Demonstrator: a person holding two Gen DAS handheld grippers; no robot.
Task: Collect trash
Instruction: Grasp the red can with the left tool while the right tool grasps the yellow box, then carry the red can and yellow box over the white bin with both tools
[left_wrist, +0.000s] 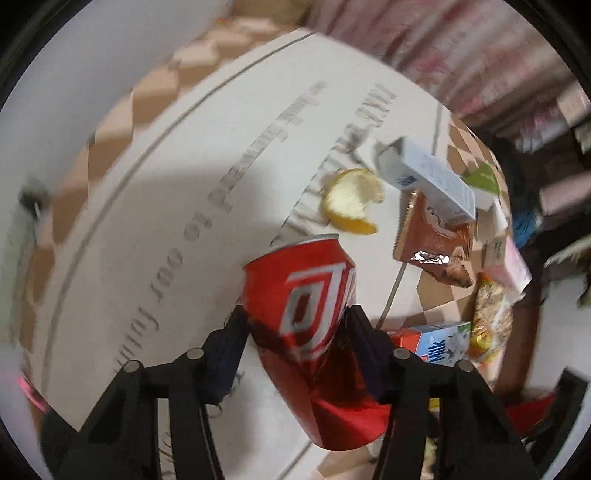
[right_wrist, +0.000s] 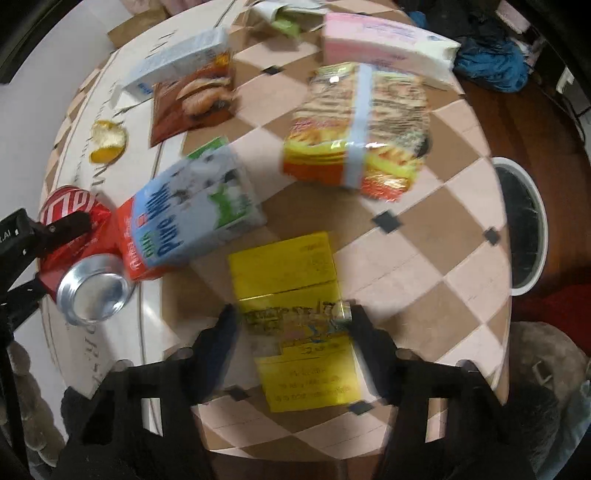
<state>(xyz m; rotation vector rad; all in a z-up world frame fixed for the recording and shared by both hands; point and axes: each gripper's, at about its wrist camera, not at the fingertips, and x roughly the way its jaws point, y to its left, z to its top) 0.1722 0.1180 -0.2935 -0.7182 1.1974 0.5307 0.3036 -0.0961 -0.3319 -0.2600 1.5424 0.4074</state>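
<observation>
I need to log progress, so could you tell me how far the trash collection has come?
Nothing looks collected yet. In hand: the left gripper clamps the red aluminium can; the right gripper straddles the flat yellow box. Left on the table: blue milk carton, orange peel, brown biscuit wrapper, noodle packet.

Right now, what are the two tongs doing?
Left tongs: closed on the red can.
Right tongs: closed on the yellow box.
</observation>
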